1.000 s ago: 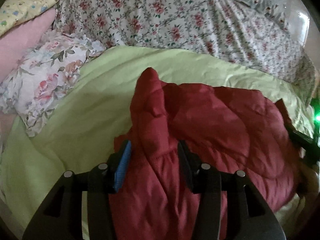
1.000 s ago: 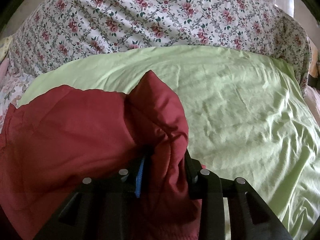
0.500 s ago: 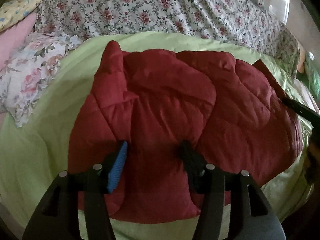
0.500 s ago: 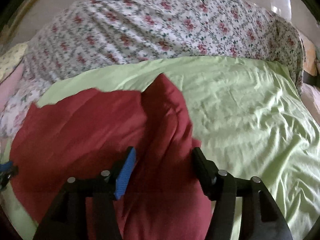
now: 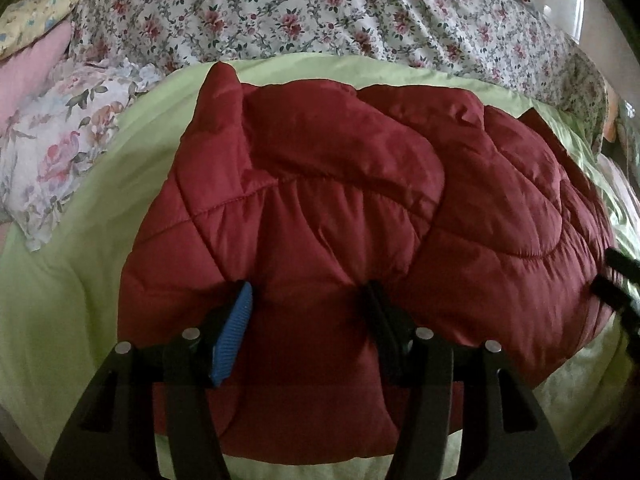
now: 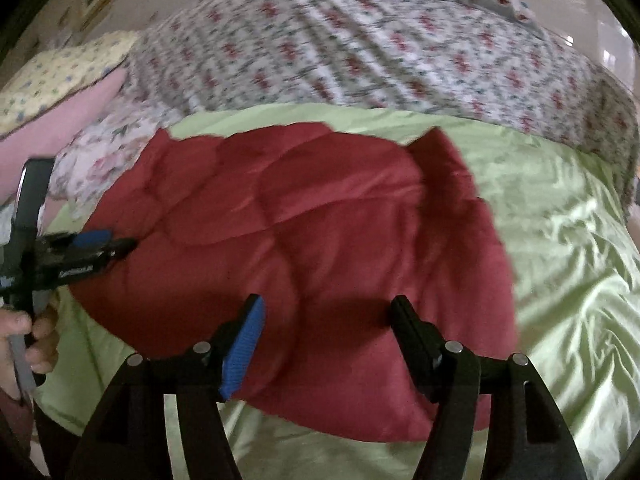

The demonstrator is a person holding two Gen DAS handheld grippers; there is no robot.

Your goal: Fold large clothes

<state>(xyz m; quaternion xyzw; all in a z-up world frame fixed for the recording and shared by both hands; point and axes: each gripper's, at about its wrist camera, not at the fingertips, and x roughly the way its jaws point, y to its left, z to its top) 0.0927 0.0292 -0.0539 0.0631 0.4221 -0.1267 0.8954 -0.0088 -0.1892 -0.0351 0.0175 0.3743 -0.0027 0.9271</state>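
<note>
Your red quilted jacket (image 5: pixel 320 200) lies bunched on the green sheet (image 5: pixel 72 280), left gripper (image 5: pixel 308 312) released above its near edge, right gripper (image 6: pixel 326 320) with jaws opening, empty (puffy, slippery fabric likely): pinch seams or far corners.

Motion blurs the right wrist view's rose-print floral quilt (image 6: pixel 360 48); the folded quilted red jacket (image 5: pixel 320 200) hides its own sleeves.

Quilted jacket (image 5: pixel 320 208) lying on a bed sheet (image 5: pixel 72 280)

A floral quilt (image 5: pixel 320 12) is lying behind it, pillows (image 5: pixel 52 136) are sitting to its left, and both grippers are hovering at its near edge.
</note>
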